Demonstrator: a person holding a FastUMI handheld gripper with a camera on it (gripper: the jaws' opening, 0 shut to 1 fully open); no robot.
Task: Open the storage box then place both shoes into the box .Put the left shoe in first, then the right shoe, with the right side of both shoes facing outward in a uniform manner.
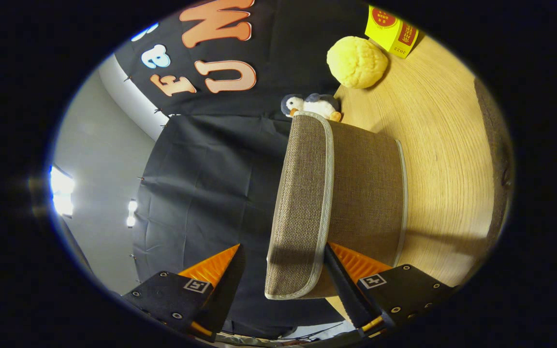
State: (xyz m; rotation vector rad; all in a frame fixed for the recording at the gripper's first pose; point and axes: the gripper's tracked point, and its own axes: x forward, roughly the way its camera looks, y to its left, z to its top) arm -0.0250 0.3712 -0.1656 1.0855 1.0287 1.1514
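Storage box (pixel 356 193) lid (pixel 302 203) sits between our gripper's (pixel 283 270) wide-spread fingers, unclamped; next we judge we must pinch and lift it.

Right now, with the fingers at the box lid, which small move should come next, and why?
Probably close the gripper on the lid edge. The fingers are open, the lid's rim lies between them, and the storage box on the table looks closed.

Recording booth: black cloth wall (pixel 201 183), wooden table (pixel 443 145), plush props.
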